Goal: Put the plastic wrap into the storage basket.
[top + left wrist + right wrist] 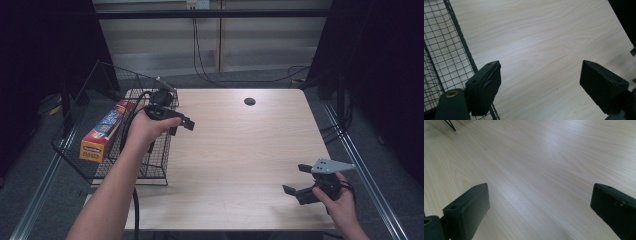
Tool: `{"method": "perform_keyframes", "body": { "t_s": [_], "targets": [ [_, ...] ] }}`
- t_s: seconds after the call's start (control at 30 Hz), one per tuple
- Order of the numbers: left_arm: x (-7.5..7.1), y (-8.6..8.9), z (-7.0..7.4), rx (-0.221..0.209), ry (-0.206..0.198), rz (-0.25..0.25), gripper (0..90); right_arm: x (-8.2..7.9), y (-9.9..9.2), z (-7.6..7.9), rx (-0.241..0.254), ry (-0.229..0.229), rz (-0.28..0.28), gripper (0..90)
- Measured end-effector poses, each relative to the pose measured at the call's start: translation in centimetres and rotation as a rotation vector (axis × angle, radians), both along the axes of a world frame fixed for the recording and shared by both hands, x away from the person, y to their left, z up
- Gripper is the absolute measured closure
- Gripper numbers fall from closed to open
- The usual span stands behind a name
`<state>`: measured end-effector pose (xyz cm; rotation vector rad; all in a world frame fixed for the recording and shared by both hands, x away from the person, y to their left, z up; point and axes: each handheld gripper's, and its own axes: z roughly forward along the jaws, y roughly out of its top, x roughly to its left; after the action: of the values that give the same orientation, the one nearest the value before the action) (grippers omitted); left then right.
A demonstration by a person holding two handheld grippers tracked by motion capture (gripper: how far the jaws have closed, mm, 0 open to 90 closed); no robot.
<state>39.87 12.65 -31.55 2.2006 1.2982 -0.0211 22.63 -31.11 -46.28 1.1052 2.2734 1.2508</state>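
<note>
Jaws apart beside wire basket (150,165)

Pale wood table (240,150) on grey carpet (40,165), beige wall panels (160,40) behind, dark sides.

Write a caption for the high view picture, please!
Two open grippers above a wooden table, boxed wrap in wire basket.
</note>
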Motion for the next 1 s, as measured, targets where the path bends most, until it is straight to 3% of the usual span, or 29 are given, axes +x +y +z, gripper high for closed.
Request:
{"method": "perform_keyframes", "body": {
  "t_s": [1.0],
  "targets": [
    [-2.5, -5.0, -3.3, -0.02, -0.005, -0.187, 16.1, 0.0, 0.2, -0.2, -0.006, 0.005, 0.008, 2.0]
  ]
}}
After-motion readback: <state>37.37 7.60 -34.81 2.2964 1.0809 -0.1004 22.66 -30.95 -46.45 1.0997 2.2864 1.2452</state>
